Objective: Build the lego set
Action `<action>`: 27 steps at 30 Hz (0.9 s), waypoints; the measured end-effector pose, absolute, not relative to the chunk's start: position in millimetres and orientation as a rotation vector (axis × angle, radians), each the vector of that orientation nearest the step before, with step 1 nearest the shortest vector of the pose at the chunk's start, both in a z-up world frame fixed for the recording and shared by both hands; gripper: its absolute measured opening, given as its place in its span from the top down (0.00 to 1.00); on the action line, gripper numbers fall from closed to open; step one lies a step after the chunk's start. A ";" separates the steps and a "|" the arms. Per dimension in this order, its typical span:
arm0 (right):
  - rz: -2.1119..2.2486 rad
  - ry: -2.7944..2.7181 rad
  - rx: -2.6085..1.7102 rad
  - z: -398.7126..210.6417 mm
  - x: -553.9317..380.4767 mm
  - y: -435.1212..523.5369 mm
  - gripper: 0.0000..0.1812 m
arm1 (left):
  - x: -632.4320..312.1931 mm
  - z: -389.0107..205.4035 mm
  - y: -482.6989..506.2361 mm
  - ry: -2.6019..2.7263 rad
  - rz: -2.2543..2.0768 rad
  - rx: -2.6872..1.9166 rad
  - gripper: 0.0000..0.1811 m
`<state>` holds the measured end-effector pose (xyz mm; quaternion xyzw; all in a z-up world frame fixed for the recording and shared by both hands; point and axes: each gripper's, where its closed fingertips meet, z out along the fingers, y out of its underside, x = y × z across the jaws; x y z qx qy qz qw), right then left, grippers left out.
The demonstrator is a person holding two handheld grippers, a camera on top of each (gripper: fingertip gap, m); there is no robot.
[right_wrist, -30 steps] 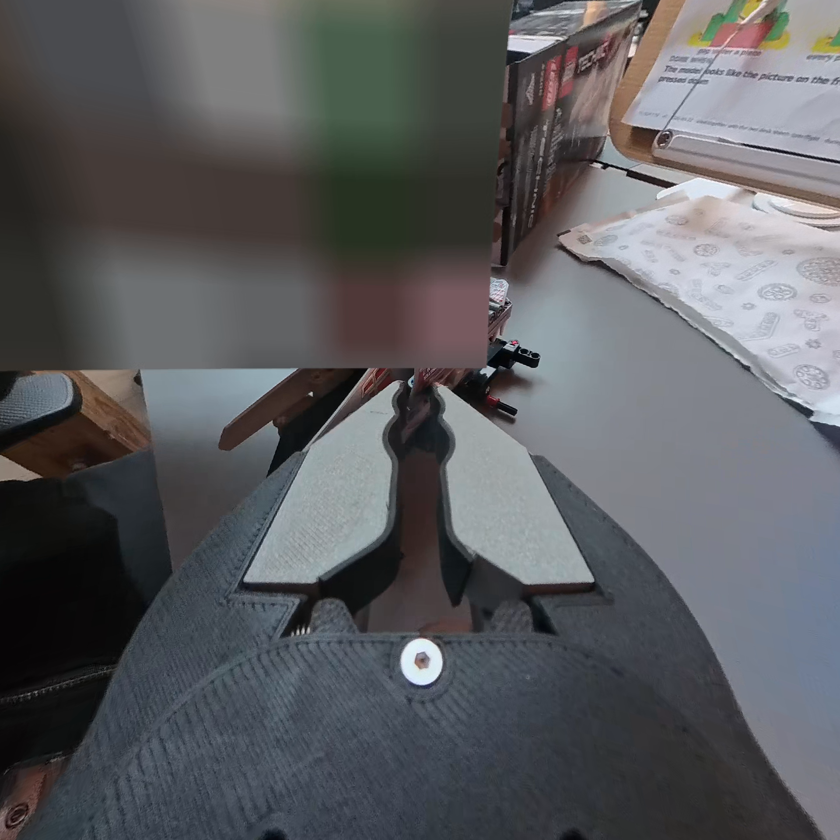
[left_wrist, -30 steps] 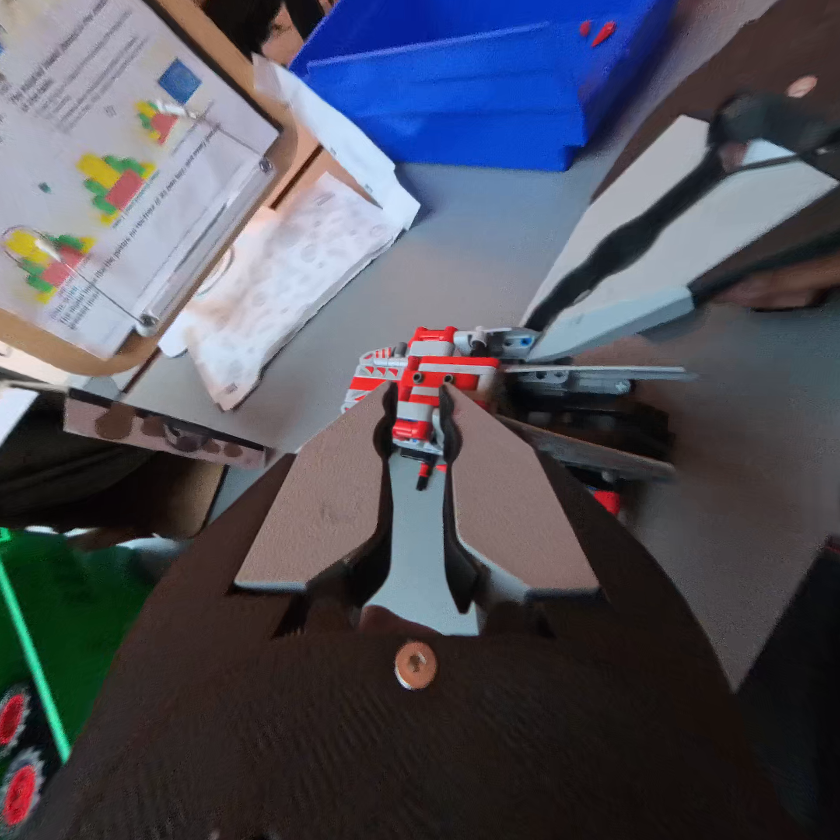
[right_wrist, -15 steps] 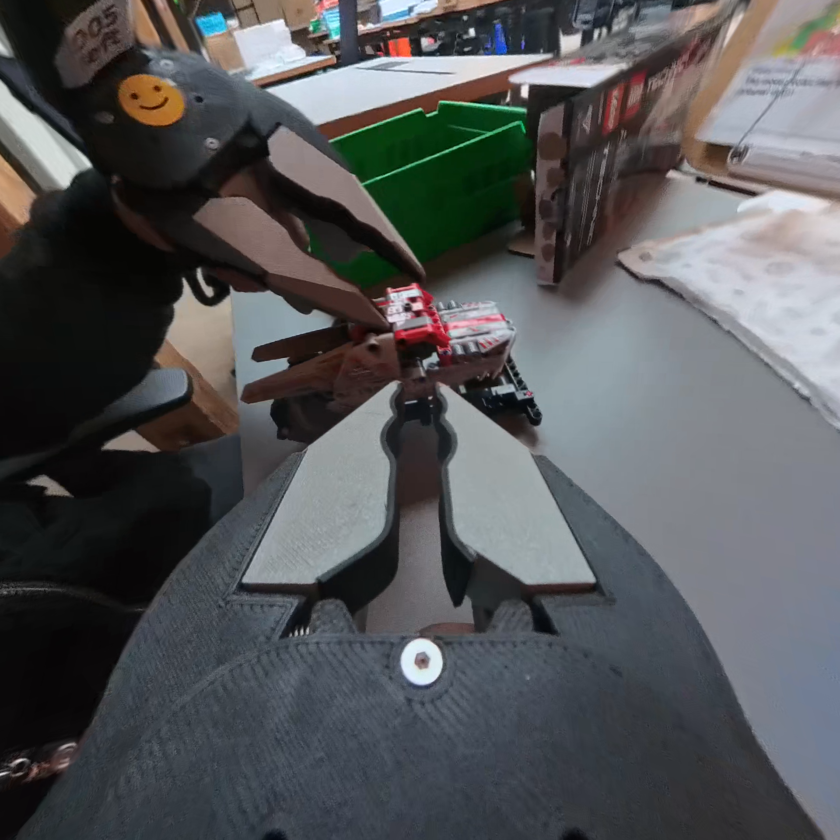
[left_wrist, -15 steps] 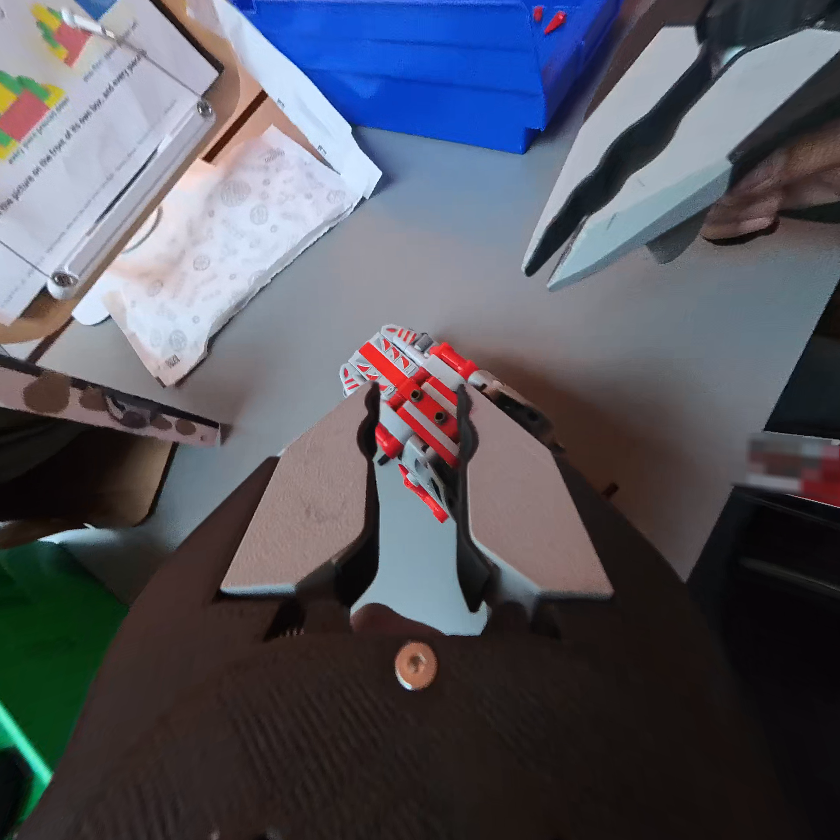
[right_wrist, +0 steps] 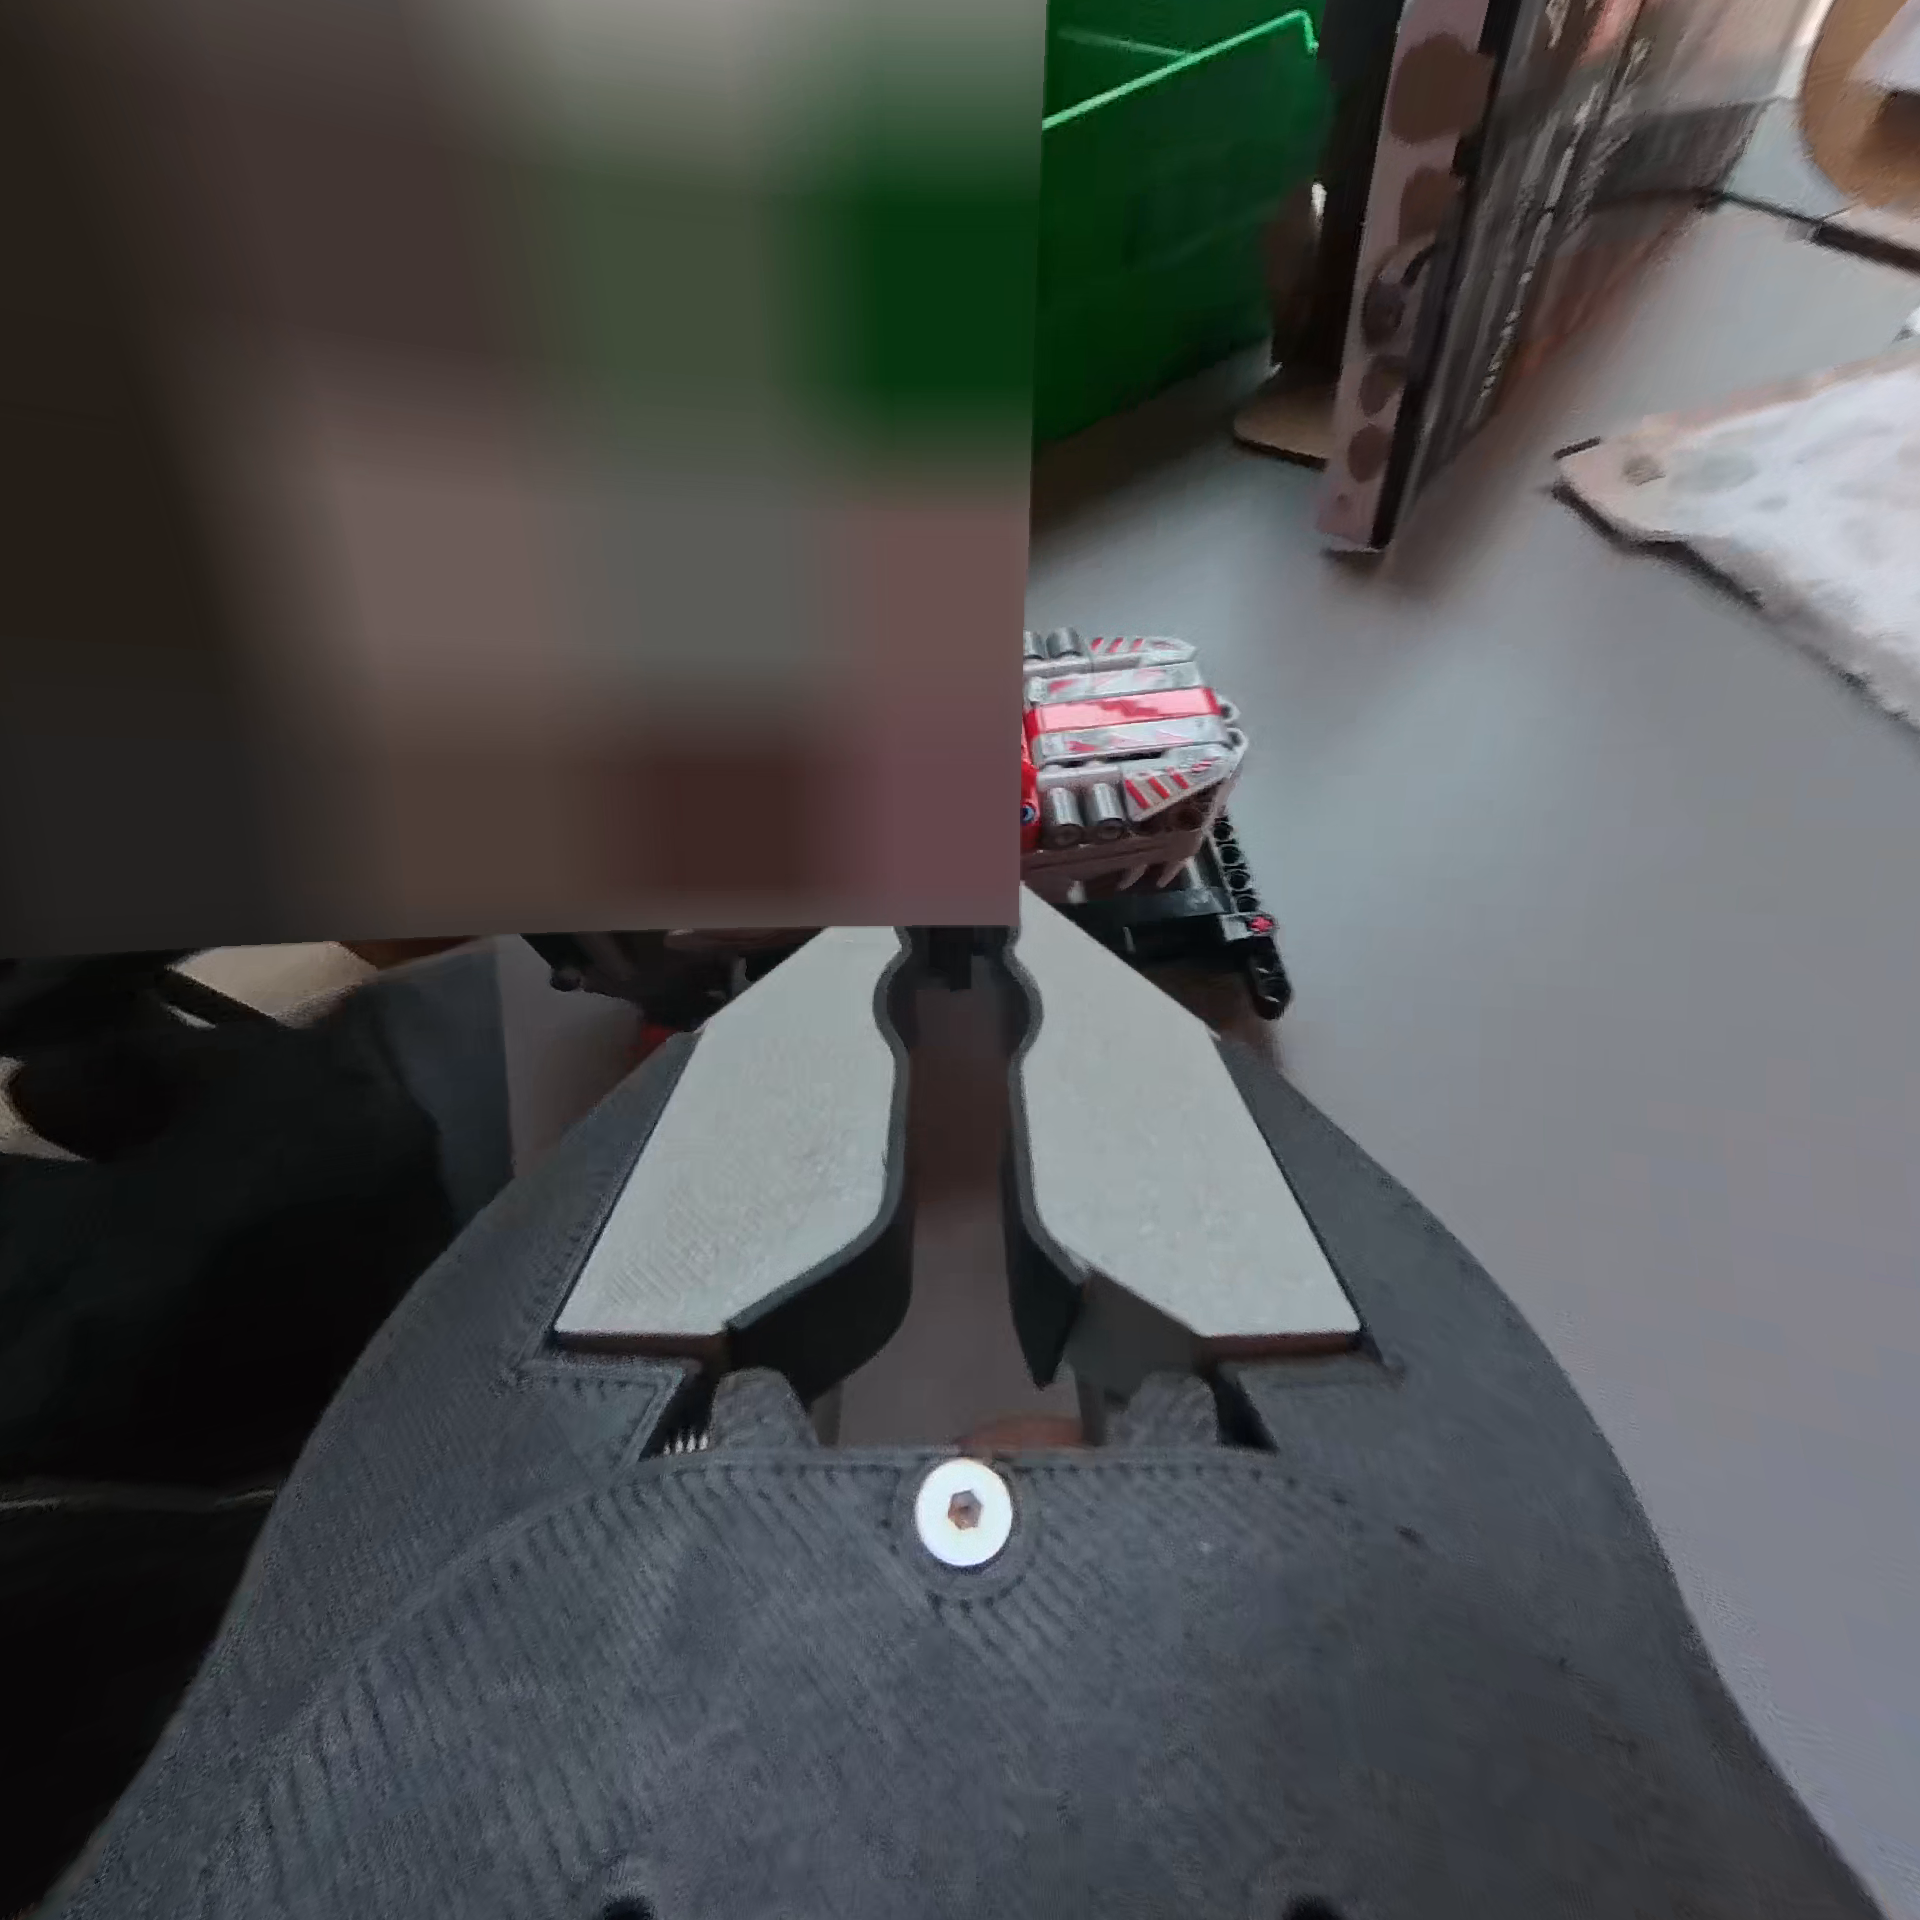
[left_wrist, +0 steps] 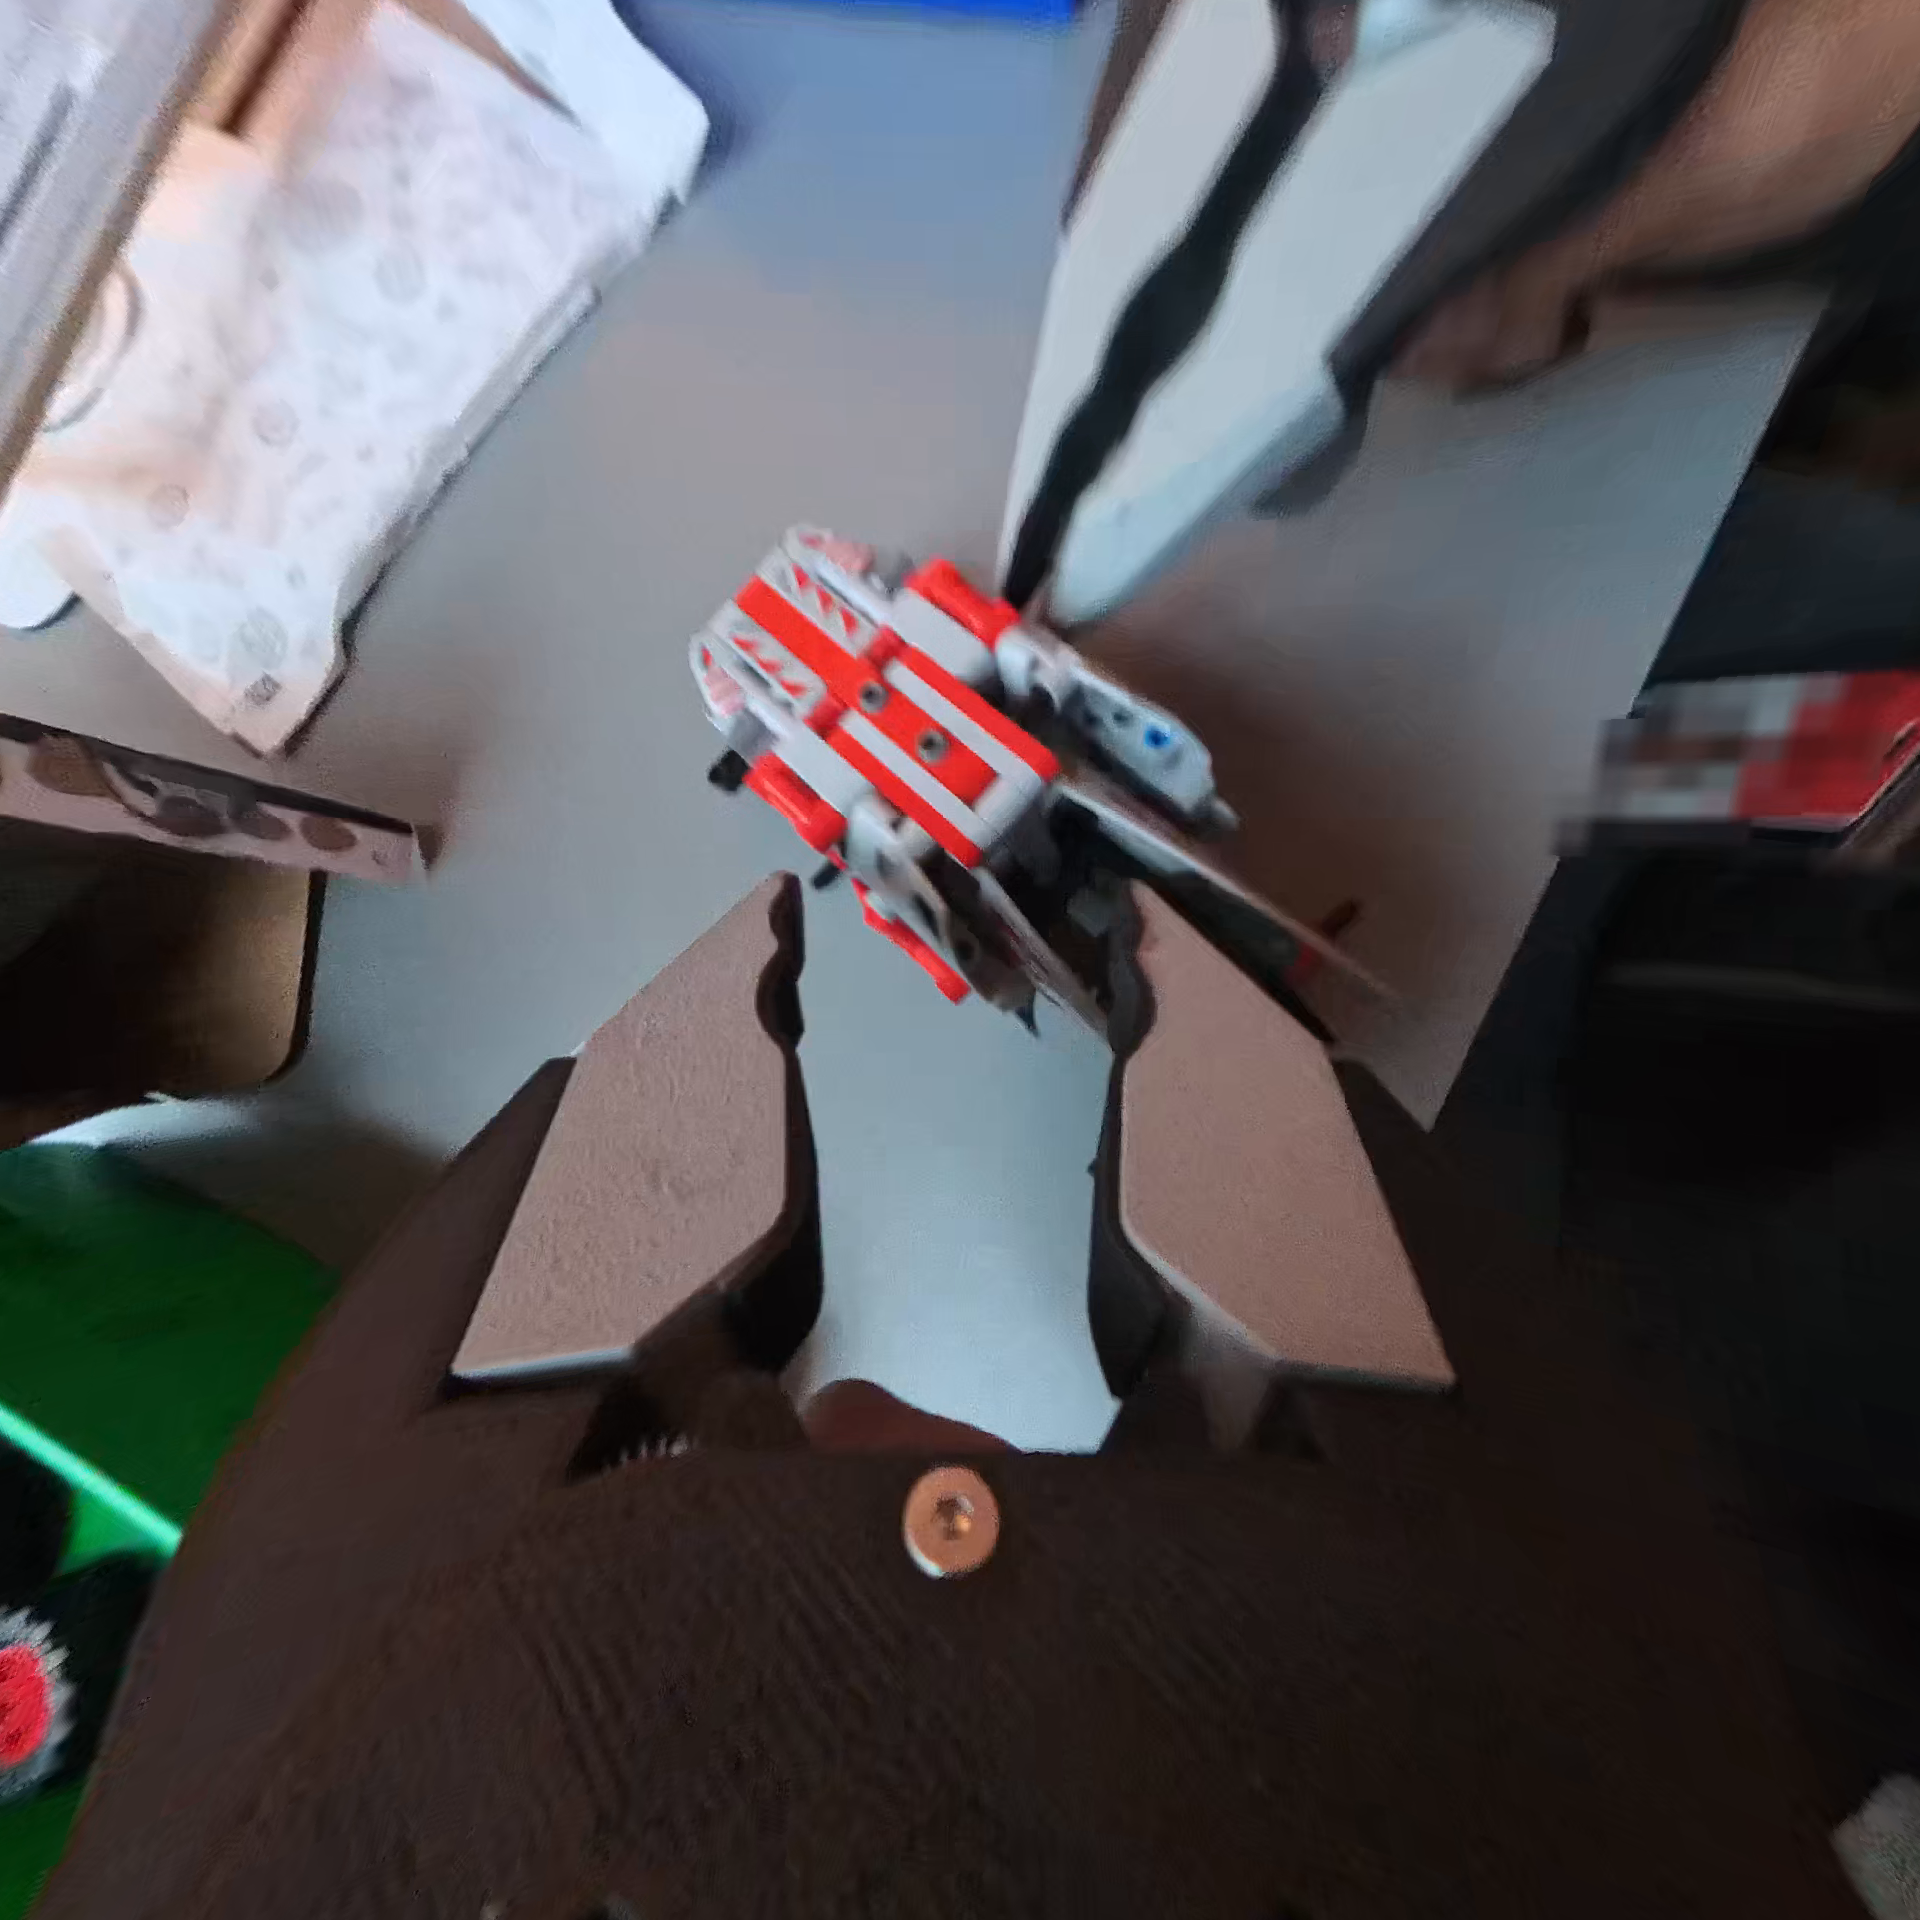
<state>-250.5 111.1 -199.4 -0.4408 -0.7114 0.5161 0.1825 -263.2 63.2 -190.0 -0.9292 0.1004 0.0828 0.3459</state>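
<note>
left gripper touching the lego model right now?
Apart. In the left wrist view the left gripper is open, with grey table showing between its left fingertip and the red-and-white lego model; the right fingertip only overlaps the model's edge through blur.

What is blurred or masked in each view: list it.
Left wrist view: motion blur smears everything, most at the edges; the red-and-white lego model reads clearest, the printed paper bag is soft; a mosaic patch sits at right. Right wrist view: a large blur patch covers the upper left, hiding part of the model; the box is smeared.
</note>
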 end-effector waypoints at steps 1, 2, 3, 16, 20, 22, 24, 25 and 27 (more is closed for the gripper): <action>1.502 -1.999 -1.264 -197.9 -250.6 110.1 0.98 | -265.0 -196.4 63.7 0.274 0.267 -2.426 0.71; 1.542 -1.995 -1.281 -196.1 -250.1 110.0 0.98 | -266.6 -199.4 65.6 0.272 0.293 -2.421 0.73; 1.576 -1.988 -1.291 -193.9 -249.5 110.8 0.99 | -264.3 -200.9 67.0 0.263 0.255 -2.416 0.75; 1.724 -2.051 -1.254 -190.1 -232.8 83.9 0.95 | -294.3 -181.2 63.2 0.101 0.007 -2.283 0.87; 1.554 -1.956 -1.301 -190.9 -244.4 115.6 0.93 | -290.1 -145.8 60.7 0.051 -0.024 -2.189 0.86; 1.479 -1.943 -1.324 -195.5 -247.2 128.7 0.93 | -293.2 -153.4 63.4 0.049 0.085 -2.273 0.75; 1.453 -1.928 -1.335 -196.4 -247.8 136.5 0.93 | -288.6 -160.6 73.3 0.077 0.143 -2.310 0.72; 1.442 -1.917 -1.336 -196.2 -248.0 139.5 0.93 | -281.7 -162.3 79.5 0.083 0.116 -2.307 0.72; 1.428 -1.908 -1.333 -195.7 -247.1 142.5 0.93 | -272.9 -162.8 89.1 0.067 0.091 -2.295 0.69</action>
